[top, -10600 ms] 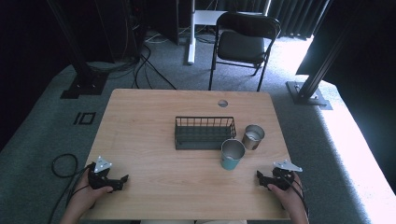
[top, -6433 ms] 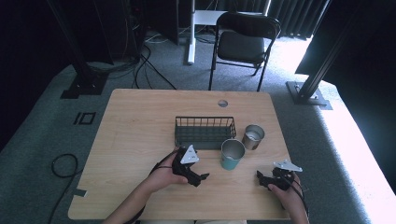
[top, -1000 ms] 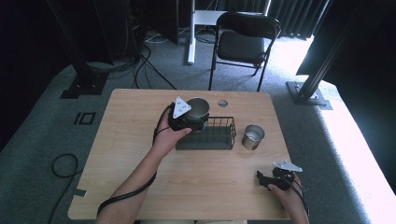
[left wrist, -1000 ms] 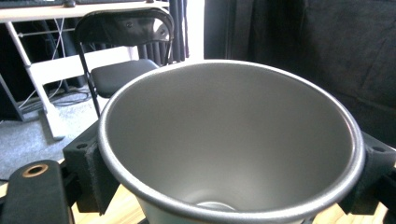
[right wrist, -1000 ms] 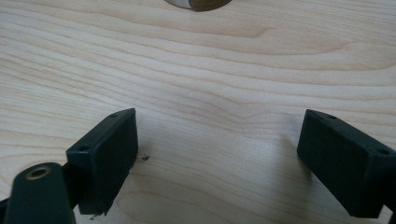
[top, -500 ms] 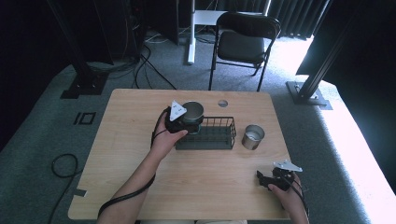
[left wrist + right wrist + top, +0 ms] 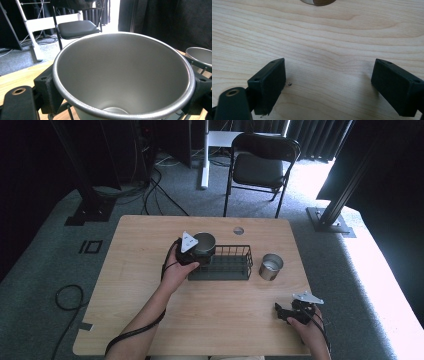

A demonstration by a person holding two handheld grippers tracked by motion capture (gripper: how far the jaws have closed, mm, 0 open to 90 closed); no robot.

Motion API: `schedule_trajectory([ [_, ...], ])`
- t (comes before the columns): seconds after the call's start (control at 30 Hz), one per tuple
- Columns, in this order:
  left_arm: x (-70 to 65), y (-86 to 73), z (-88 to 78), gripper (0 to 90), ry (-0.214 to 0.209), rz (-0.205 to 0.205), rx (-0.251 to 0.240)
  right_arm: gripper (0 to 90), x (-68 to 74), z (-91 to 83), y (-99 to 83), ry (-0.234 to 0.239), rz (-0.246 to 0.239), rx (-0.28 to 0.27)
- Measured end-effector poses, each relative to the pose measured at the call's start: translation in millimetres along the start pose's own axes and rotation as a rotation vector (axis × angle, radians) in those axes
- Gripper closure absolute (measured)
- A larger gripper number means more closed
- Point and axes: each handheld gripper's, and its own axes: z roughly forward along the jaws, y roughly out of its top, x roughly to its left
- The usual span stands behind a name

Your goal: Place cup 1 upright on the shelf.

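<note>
My left gripper (image 7: 199, 254) is shut on a metal cup (image 7: 204, 242), its pads (image 7: 46, 92) pressed against the outer wall just below the rim. The cup (image 7: 122, 75) is upright, grey and empty inside, and hangs over the left end of a black wire basket (image 7: 225, 262) in the middle of the table. A second steel cup (image 7: 271, 266) stands on the table just right of the basket and is also visible at the right edge of the left gripper view (image 7: 200, 53). My right gripper (image 7: 281, 311) rests on the wood near the front right corner, its jaws wide apart around bare wood (image 7: 328, 87).
The wooden table (image 7: 150, 320) has a round cable hole (image 7: 238, 230) near its far edge. A black folding chair (image 7: 262, 167) stands beyond the table. Cables lie on the grey floor at left (image 7: 65, 295).
The left gripper has picked the cup up from beside the steel cup and brought it to the basket's left end; in the last second it sank slightly. The right gripper has stayed put.
</note>
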Motion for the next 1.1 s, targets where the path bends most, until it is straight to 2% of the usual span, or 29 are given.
schedule_trajectory([
  [0.13,0.2,-5.1,2.2,13.2,-0.011,0.006,-0.002,12.0,0.0,0.0,0.0,0.000,0.000,0.000],
  [0.3,-2.1,-5.7,2.4,13.1,0.003,0.023,-0.004,12.0,0.0,0.0,0.0,0.000,0.000,0.000],
  [0.43,-2.0,-6.6,0.4,12.7,0.004,0.013,-0.005,12.0,0.0,0.0,0.0,0.000,0.000,0.000],
  [0.5,-2.4,-6.3,-0.5,11.2,0.003,0.028,0.001,12.0,0.0,0.0,0.0,0.000,0.000,0.000],
  [0.53,-2.8,-6.1,-0.7,10.7,-0.008,0.021,0.008,12.0,0.0,0.0,0.0,0.000,0.000,0.000],
  [0.6,-2.5,-5.2,-2.2,9.5,-0.002,0.013,0.008,12.0,0.0,0.0,0.0,0.000,0.000,0.000],
  [0.7,-2.0,-4.3,-3.9,2.2,-0.011,0.007,0.014,12.0,0.0,-0.1,0.0,0.000,0.000,0.001],
  [0.8,-2.4,-4.5,-8.1,2.2,-0.031,0.014,0.035,12.0,0.0,0.0,0.0,0.000,0.000,0.000],
  [1.03,-0.5,-5.7,-16.8,2.2,-0.032,0.019,0.047,12.0,0.1,0.0,0.0,0.000,0.000,0.001],
  [1.1,0.2,-5.8,-19.8,2.2,-0.041,0.009,0.052,12.0,0.1,0.0,0.0,0.000,0.000,0.000],
])
